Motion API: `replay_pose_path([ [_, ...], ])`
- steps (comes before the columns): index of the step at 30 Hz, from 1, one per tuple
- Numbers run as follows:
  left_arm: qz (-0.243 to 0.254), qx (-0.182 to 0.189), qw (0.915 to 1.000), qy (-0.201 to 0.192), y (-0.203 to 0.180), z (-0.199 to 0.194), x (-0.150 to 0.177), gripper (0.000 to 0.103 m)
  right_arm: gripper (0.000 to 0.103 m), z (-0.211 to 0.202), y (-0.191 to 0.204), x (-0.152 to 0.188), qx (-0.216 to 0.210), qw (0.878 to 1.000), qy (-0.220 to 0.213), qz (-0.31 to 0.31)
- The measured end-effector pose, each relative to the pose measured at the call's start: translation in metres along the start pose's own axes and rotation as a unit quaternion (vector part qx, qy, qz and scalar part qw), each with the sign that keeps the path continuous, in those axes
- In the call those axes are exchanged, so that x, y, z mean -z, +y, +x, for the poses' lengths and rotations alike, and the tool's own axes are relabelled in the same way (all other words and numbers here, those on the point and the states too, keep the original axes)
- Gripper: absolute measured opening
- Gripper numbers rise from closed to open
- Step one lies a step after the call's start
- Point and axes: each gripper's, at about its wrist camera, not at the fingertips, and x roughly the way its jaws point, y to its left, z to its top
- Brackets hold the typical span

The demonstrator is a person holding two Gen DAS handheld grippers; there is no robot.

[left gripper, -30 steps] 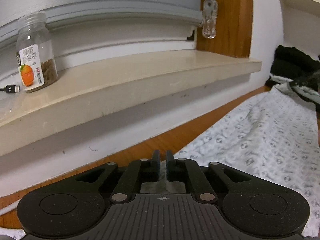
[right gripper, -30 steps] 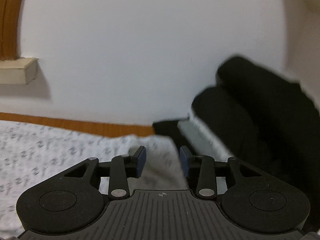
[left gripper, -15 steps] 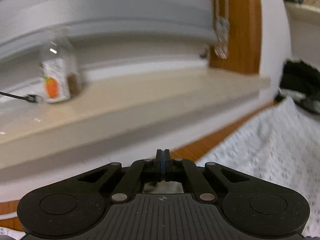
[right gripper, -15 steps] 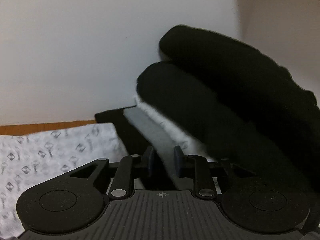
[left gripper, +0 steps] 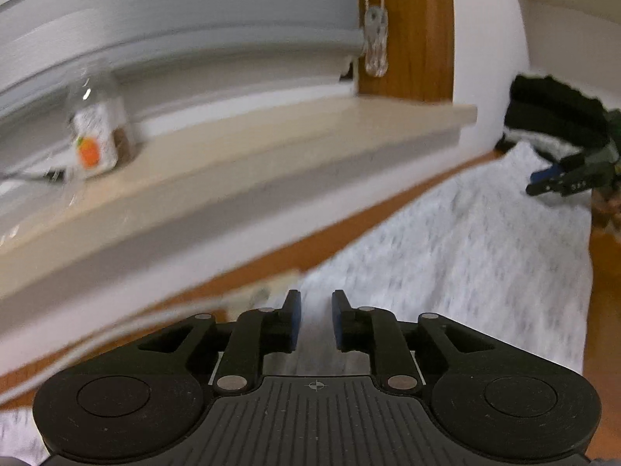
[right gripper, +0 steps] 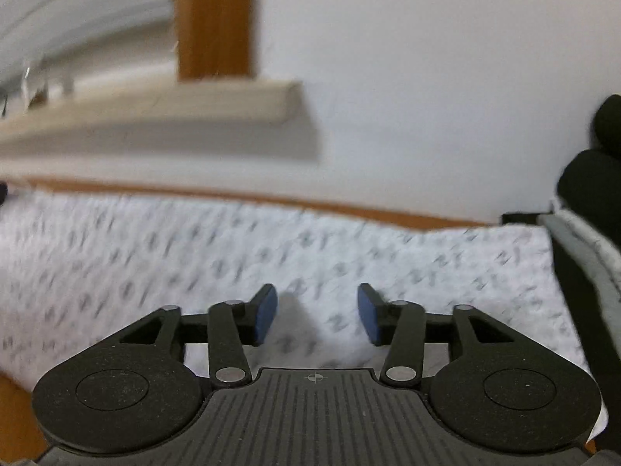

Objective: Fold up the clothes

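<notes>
Both grippers have just released. The left gripper [left gripper: 315, 320] was pressed fully together half a second ago; its jaws have just been opening and now stand a narrow gap apart, with the patterned white garment [left gripper: 485, 256] visible through the gap but not pinched. The right gripper [right gripper: 317, 312] has likewise just been opening: its blue pads [right gripper: 267, 310] are spread well apart, the cloth lies flat beneath them, and nothing is gripped. In the left wrist view the garment spreads over the wooden surface [left gripper: 605, 310] from 6 o'clock out to 2 o'clock, its far edge running along the foot of the wall below the window sill [left gripper: 271, 155]. The right gripper appears there at 3 o'clock, over the garment's far right corner. In the right wrist view the garment [right gripper: 194, 264] fills the lower half of the frame. The right camera has swung off the pile of dark clothes [right gripper: 590, 178], which filled its view half a second ago and now sits at the 3 o'clock edge — touching or just beside the garment's right border, which of the two cannot be told. Judgement: the cloth has been laid down and freed — one fold or spreading pass looks finished, and the next step calls for a fresh grasp on an edge. Motion blur hides fine creases. A labelled jar [left gripper: 97, 132] stands on the sill at 10 o'clock, well apart from the work.
</notes>
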Motion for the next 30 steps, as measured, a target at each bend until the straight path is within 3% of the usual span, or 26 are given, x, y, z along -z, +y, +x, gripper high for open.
replay_pose_path([
  [5, -0.031, 0.002, 0.9995, 0.006, 0.012, -0.006, 0.021, 0.025, 0.058, -0.005, -0.009, 0.007, -0.006, 1.000, 0.003, 0.023],
  [10, -0.032, 0.006, 0.9995, 0.004, 0.005, -0.012, 0.027, 0.025, 0.058, -0.014, -0.009, 0.010, -0.021, 1.000, 0.012, 0.015],
  [18, -0.041, 0.011, 0.9991, -0.001, -0.008, -0.053, 0.053, 0.029, 0.058, -0.061, 0.000, 0.044, -0.038, 0.999, 0.006, 0.002],
  [21, -0.049, -0.028, 0.9983, -0.014, 0.009, -0.074, 0.054, 0.037, 0.058, -0.063, 0.002, 0.047, -0.036, 0.999, 0.001, 0.004],
  [24, -0.082, -0.091, 0.9923, -0.020, 0.056, -0.106, 0.062, 0.050, 0.059, -0.062, 0.000, 0.047, -0.040, 0.999, -0.001, 0.011],
  [28, -0.115, -0.190, 0.9750, 0.011, 0.123, -0.128, 0.079, 0.061, 0.061, -0.063, 0.001, 0.048, -0.033, 0.999, -0.001, 0.009],
  [30, -0.136, -0.219, 0.9654, 0.039, 0.153, -0.128, 0.090, 0.061, 0.063, -0.062, 0.001, 0.048, -0.031, 0.999, -0.001, 0.011],
])
